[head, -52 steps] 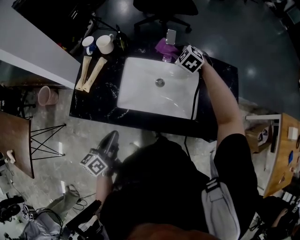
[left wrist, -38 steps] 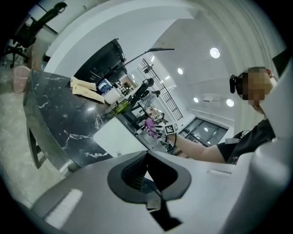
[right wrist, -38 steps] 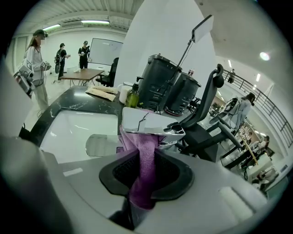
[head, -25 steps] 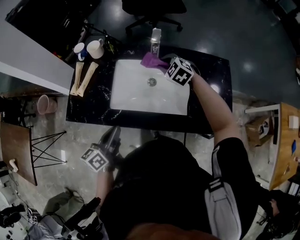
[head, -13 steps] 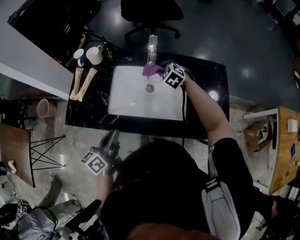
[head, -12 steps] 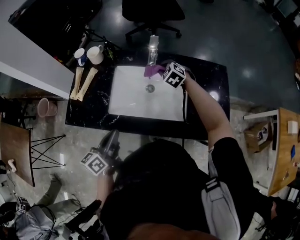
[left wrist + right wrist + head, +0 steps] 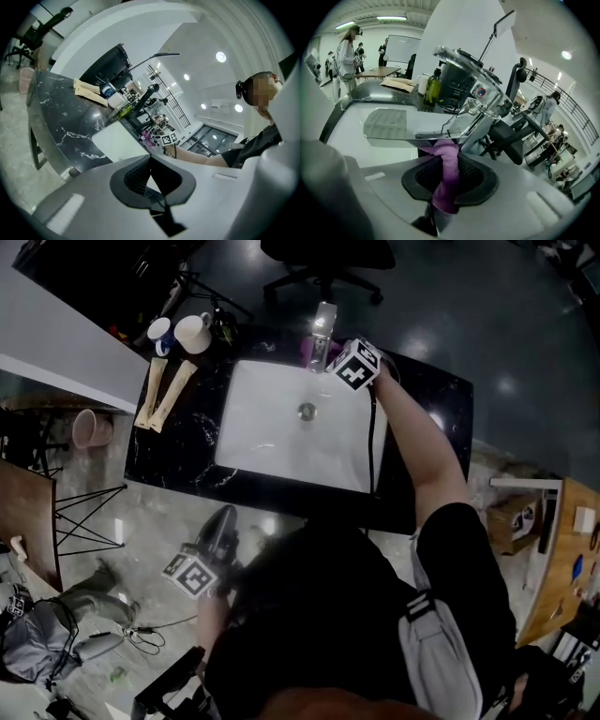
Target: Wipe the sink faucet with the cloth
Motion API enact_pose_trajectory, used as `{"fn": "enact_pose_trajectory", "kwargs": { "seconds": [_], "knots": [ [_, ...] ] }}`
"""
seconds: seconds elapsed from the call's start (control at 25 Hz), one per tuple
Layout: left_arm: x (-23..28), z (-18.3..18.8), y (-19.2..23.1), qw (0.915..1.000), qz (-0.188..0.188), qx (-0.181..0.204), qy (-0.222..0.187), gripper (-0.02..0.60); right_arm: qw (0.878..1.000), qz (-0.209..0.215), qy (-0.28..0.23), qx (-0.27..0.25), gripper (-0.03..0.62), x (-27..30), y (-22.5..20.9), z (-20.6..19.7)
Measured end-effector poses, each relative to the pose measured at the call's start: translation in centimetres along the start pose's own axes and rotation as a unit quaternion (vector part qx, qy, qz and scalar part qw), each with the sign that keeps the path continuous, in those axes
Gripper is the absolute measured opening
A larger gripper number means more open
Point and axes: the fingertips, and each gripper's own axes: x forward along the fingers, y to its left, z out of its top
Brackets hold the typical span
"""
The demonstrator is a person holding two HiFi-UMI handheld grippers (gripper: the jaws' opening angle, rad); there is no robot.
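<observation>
Holding the purple cloth (image 7: 446, 174) in your right tongs (image 7: 450, 158), you have it pinched between the two ribbed pads. A thick fold stands out in front of the tips. This is a good way to hold it, because the soft fold meets the metal and the hard tongs do not.

The fold touches the underside of the flat spout of the faucet (image 7: 480, 101). The faucet stands at the far rim of the white sink (image 7: 281, 432), in the middle of the dark marble table (image 7: 187, 446). Your right arm reaches across the basin from the near side, so the tongs point down and forward to the chrome.

Your left tongs (image 7: 150, 159) are closed and hold nothing. They hang low beside your body, well apart from the table, I think so that they do not disturb the wiping.

In my judgement the wiping is under way but not finished: the cloth is on the spout only, and the tall body is not covered. The two mugs (image 7: 178, 332) and the green bottle (image 7: 432, 93) stand to the left of the sink, away from the faucet, so a wide stroke should not hit them.
</observation>
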Motion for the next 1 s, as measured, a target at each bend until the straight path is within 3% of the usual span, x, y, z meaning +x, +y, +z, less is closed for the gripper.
{"fn": "enact_pose_trajectory", "kwargs": {
  "seconds": [0.16, 0.32, 0.68, 0.84, 1.0],
  "knots": [
    [0.6, -0.1, 0.9, 0.9998, 0.014, -0.013, -0.001, 0.000, 0.999, 0.032, 0.008, 0.006, 0.091, 1.8, 0.7, -1.1],
    [1.4, -0.1, 0.6, 0.9997, 0.021, -0.001, 0.010, 0.000, 0.998, 0.059, 0.039, -0.005, 0.089, 3.4, 1.8, -2.4],
    [1.6, 1.1, 0.2, 0.9996, 0.018, 0.016, 0.017, 0.000, 0.998, 0.057, 0.026, 0.018, 0.091, 3.2, 1.8, -2.3],
    [1.9, 1.8, -0.2, 0.9993, 0.000, 0.029, 0.024, 0.000, 0.994, 0.032, 0.007, 0.102, 0.089, 1.5, 0.6, -3.0],
    [2.1, 2.3, -0.3, 0.9989, -0.016, 0.032, 0.032, 0.000, 0.977, -0.005, -0.057, 0.204, 0.087, -3.2, -2.5, -2.7]
  ]
}}
